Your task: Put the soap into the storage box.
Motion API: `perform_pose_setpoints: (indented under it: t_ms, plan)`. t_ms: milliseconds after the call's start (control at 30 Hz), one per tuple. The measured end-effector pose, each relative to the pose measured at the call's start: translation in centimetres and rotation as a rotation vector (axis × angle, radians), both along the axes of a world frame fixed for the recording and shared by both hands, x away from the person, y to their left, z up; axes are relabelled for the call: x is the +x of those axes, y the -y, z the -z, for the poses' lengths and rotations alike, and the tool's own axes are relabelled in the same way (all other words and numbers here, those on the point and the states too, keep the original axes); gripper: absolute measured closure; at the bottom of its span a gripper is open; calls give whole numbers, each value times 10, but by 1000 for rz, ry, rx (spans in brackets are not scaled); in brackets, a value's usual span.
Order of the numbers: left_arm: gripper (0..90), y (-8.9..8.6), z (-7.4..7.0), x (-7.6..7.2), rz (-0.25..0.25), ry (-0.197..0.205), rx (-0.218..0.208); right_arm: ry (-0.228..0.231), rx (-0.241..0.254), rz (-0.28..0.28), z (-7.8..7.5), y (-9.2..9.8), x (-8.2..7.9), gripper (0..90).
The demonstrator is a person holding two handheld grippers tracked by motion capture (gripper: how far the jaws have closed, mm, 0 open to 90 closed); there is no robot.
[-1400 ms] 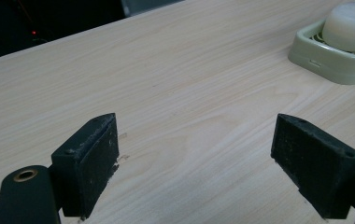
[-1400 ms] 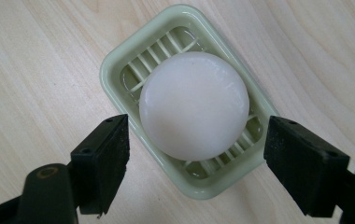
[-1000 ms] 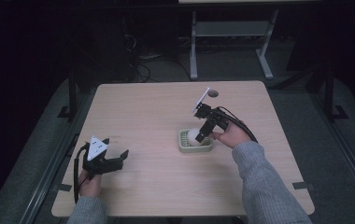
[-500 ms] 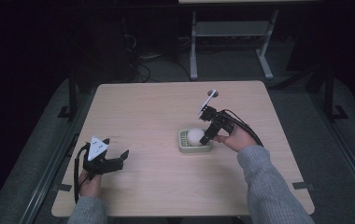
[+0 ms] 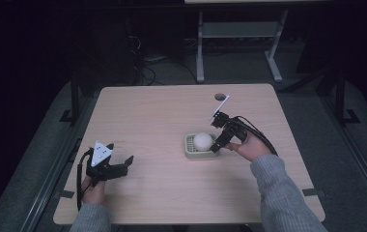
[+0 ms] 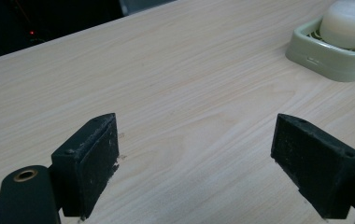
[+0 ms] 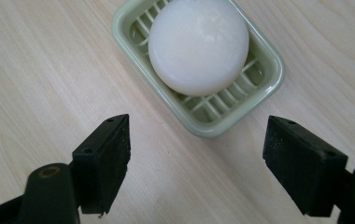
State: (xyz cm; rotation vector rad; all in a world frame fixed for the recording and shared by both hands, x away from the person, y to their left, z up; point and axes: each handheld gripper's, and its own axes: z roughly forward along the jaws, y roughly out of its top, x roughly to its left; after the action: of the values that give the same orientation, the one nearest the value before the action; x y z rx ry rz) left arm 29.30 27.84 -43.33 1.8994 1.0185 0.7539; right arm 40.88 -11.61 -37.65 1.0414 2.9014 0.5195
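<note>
A round white soap lies in a pale green slatted dish right of the table's middle. My right gripper hovers just at the dish's right side, open, with nothing between its jaws. The dish and soap lie just beyond its fingertips in the right gripper view. My left gripper rests near the table's front left, open and empty, pointing right. Far off in the left gripper view are the dish and the soap.
The wooden table has a small round hole near its far edge. A grey metal frame stands on the floor behind the table. Dark floor surrounds the table on all sides.
My right gripper has drawn back to the right and away from the dish, leaving the soap lying in it. The left gripper has stayed where it was.
</note>
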Motion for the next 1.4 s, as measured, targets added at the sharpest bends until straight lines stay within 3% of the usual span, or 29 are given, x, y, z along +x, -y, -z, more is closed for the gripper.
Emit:
perform_pose_setpoints:
  t_ms: [1400]
  plan:
    - [149,1,0,0,7,-2,3,2,32,62,18,53,-43,232]
